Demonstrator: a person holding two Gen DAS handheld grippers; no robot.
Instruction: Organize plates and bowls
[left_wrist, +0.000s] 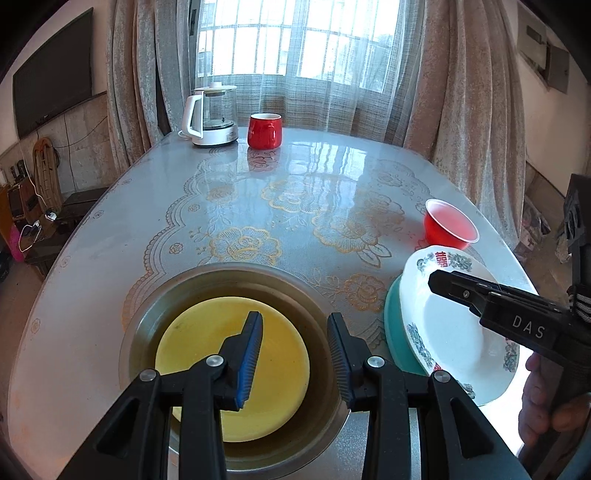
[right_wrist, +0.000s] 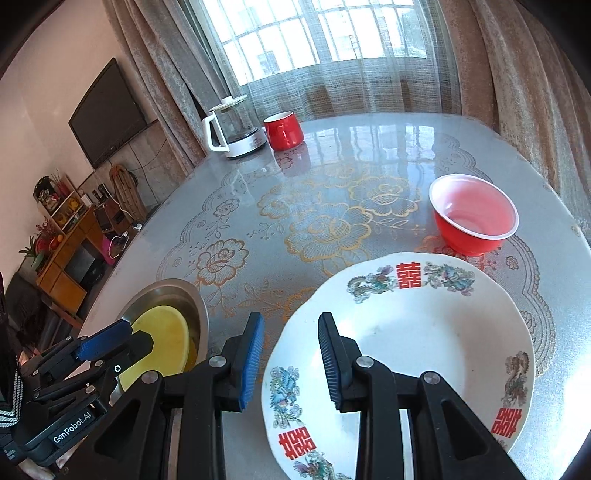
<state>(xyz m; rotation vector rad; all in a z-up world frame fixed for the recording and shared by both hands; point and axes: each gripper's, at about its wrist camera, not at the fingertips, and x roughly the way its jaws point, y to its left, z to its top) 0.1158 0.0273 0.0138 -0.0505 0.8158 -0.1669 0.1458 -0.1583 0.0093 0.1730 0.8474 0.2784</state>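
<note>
- The left gripper (left_wrist: 295, 354) hangs over the steel bowl (left_wrist: 155, 306) with the yellow plate (left_wrist: 207, 332) lying in it; jaws sit partly open, nothing between the pads.
- The right gripper (right_wrist: 291, 360) hovers above the near-left rim of the white patterned plate (right_wrist: 424, 332), jaws also partly apart and empty.
- That white plate rests on top of a teal dish (left_wrist: 393, 317), just right of the steel bowl.
- A red bowl (right_wrist: 474, 218) stands just behind the white plate.
- Far end of the table (left_wrist: 295, 192): a kettle (left_wrist: 212, 114) and a red mug (left_wrist: 264, 131) side by side.
</note>
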